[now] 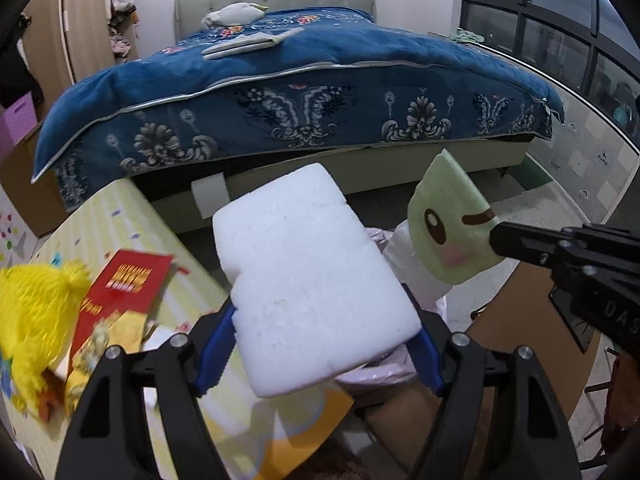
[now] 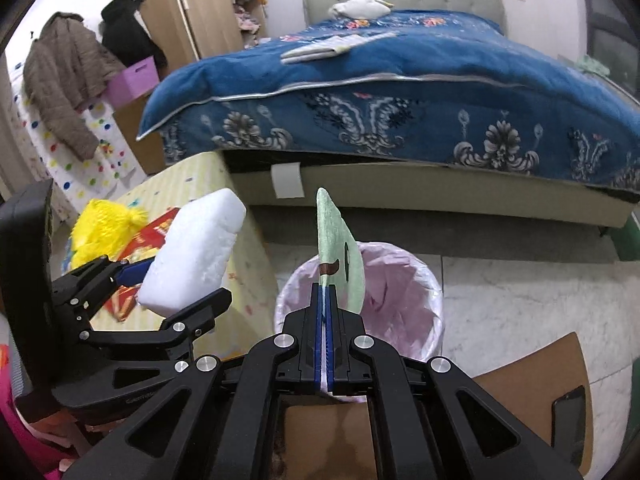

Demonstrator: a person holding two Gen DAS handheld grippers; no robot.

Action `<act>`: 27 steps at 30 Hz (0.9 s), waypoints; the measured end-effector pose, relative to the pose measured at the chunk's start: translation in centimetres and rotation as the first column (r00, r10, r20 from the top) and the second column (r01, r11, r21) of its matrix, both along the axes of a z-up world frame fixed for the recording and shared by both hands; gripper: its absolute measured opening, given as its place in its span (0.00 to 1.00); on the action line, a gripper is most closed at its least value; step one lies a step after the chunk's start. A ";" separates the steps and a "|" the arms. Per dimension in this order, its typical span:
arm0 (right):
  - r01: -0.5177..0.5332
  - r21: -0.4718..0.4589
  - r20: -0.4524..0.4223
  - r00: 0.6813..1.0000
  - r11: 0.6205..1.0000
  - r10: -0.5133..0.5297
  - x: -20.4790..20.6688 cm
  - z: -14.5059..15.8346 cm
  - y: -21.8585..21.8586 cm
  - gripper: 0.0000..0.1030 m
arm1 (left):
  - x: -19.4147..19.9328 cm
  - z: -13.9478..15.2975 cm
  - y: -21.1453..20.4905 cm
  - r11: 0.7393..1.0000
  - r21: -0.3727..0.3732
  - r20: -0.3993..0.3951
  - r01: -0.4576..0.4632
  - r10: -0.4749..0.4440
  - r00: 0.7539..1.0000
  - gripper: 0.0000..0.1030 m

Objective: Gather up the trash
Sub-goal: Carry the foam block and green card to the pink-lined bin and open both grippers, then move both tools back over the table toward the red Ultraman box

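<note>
The bed (image 2: 400,80) with its blue floral quilt filled the far side of the room; at its foot, on the pale tiled floor (image 2: 520,280), stood the waste bin (image 2: 424,280) lined with a pink bag, and just left of it lay the yellow play mat (image 2: 192,184) carrying a red packet (image 1: 132,284) and a fuzzy yellow toy (image 1: 32,312) near its edge. The left gripper (image 1: 320,344) had its jaws spread wide, blue pads pressing both sides of a white foam block (image 1: 304,272), which hung over the mat's edge, just left of the bin. The right gripper (image 2: 325,292) was pinched nearly flat on a thin green sheet with a cartoon face (image 2: 340,252), held edge-up directly above the bin's mouth. To do this well, it seemed best to drop the sheet first, low inside the liner so it could not flutter out; then bring the foam over the centre of the opening before letting go, since so bulky a block might catch on the rim.
</note>
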State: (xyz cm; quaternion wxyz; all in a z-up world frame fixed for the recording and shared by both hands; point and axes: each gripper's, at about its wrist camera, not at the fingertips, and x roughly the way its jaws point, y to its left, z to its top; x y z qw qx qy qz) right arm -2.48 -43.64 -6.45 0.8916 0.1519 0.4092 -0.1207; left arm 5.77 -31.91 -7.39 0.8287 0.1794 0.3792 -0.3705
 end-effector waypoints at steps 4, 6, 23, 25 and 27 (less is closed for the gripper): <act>0.038 0.011 -0.011 0.999 0.999 -0.038 1.3 -1.2 -1.9 0.06 | 0.9 0.0 -1.4 1.000 -0.010 0.005 0.003 -0.003 1.000 0.85; 0.070 0.010 -0.023 0.997 0.998 -0.069 1.6 -1.7 -2.9 0.19 | 1.4 0.2 -1.3 1.000 -0.017 0.016 -0.020 0.020 1.000 0.91; -0.087 -0.010 0.058 0.994 0.996 0.087 -0.6 3.4 5.8 0.34 | 0.2 4.5 13.0 0.949 -0.036 0.037 -0.312 0.313 0.949 0.92; -0.132 -0.017 0.065 0.989 0.991 0.133 0.0 3.9 7.8 0.34 | -0.2 4.8 14.8 0.939 -0.029 0.044 -0.342 0.343 0.938 0.92; -0.176 -0.028 0.059 0.982 0.984 0.177 0.7 4.1 9.9 0.35 | -0.4 5.0 16.9 0.926 -0.019 0.061 -0.378 0.378 0.924 0.92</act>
